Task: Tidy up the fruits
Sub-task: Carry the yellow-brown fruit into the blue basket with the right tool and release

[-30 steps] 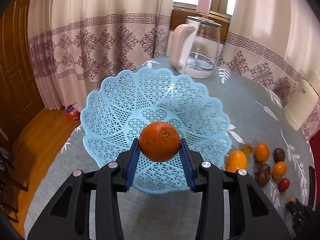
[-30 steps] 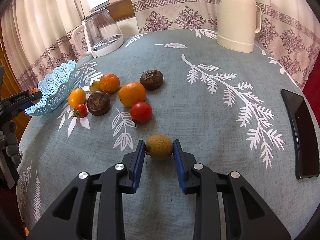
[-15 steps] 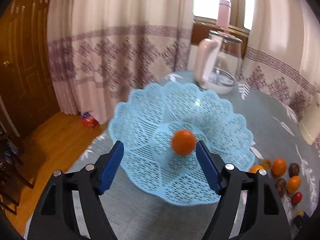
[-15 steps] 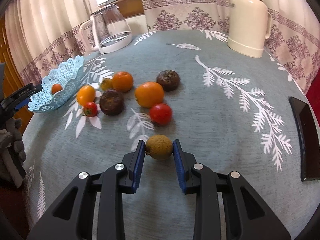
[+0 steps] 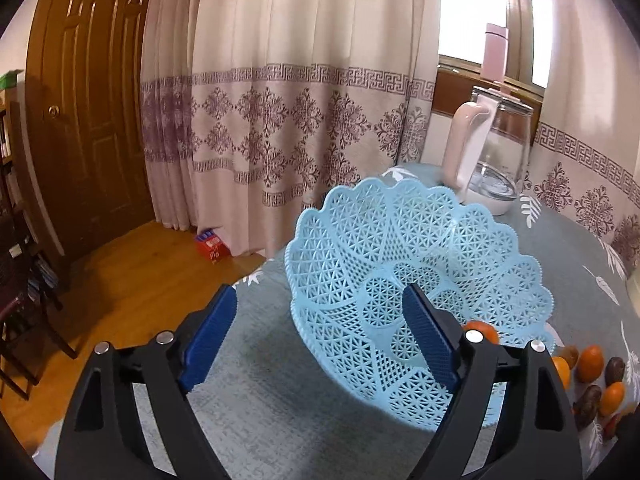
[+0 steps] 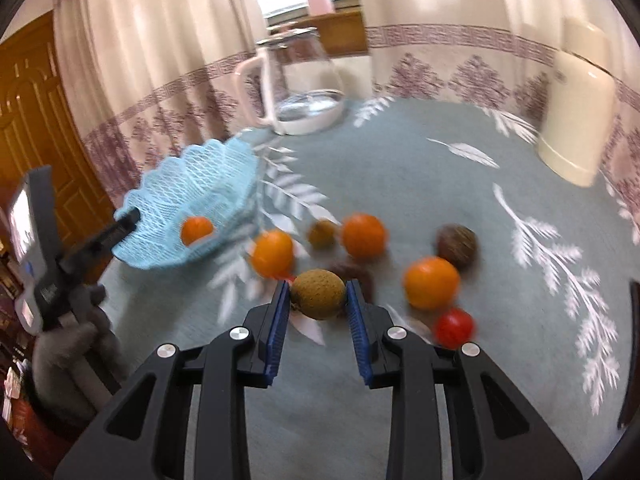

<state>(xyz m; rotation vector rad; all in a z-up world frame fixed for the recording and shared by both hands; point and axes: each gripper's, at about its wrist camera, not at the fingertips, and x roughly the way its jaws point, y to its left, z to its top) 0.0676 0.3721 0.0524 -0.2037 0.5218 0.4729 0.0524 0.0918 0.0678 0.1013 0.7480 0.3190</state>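
Note:
A light blue lattice basket (image 5: 360, 240) sits near the table's left edge, and an orange (image 5: 482, 326) lies in it, half hidden behind my left finger. My left gripper (image 5: 320, 328) is open, drawn back over the basket's near-left rim with nothing between its pads. In the right wrist view the basket (image 6: 192, 196) holds that orange (image 6: 196, 230). My right gripper (image 6: 318, 300) is shut on a brown-green kiwi (image 6: 318, 293), lifted above the cloth. Loose oranges (image 6: 431, 282), dark brown fruits (image 6: 457, 242) and a red tomato (image 6: 454, 327) lie beyond it.
A glass kettle (image 6: 304, 80) with a pink handle stands behind the basket. A cream thermos (image 6: 576, 100) is at the far right. A dark phone (image 6: 632, 360) lies at the right edge. The table edge drops to a wooden floor (image 5: 132, 280) on the left.
My left gripper let go of the orange into the basket, opened wide and swung back to the left. My right gripper lifted the kiwi and carried it toward the basket.

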